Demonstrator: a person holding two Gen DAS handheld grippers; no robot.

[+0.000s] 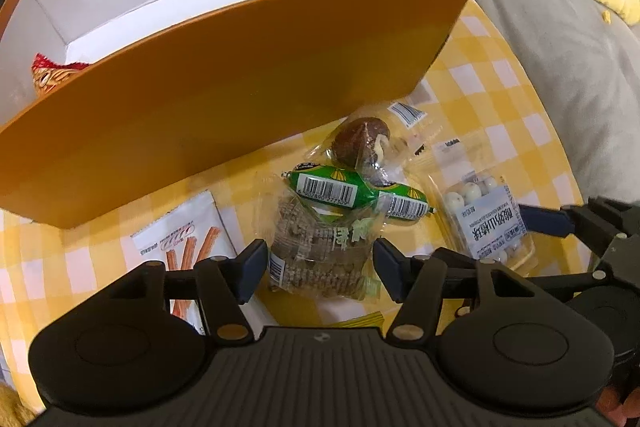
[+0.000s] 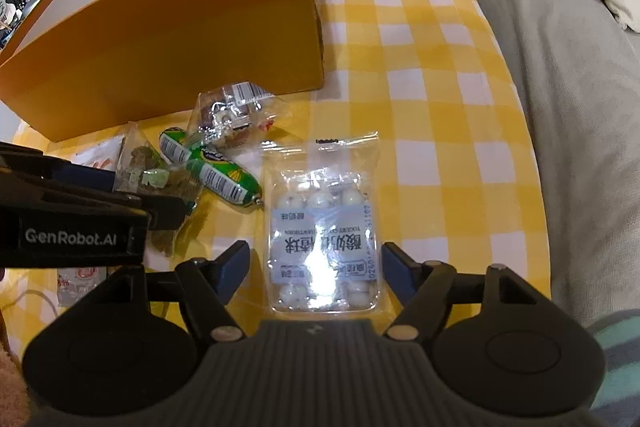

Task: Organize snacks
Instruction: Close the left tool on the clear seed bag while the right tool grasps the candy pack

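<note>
I have both grippers pointed steeply down at the loose snacks lying in front of the orange box [image 1: 248, 83], on the yellow checked cloth [image 2: 432, 75]. My left gripper [image 1: 320, 261] straddles the clear pack of grain crackers [image 1: 320, 251]: the jaws are spread, one pad on each side of the pack, and I cannot see either pad pressing the wrapper yet. That pack lies just on the near side of the box wall, and its long axis seems to run toward the box, roughly along the gripper's pointing line, so the jaws would close across its narrow width. The green sausage [image 1: 340, 191] lies crosswise over the pack's far end, between it and the box, so I judge a lift could drag it along. My right gripper [image 2: 316, 269] is likewise spread around the yogurt-ball tray [image 2: 322, 231], which sits well off the box's near right corner, its long side also running away from me between the pads, with a gap showing on each side. Each hand is nearer its own pack; the left one has the shorter way to the box.
</note>
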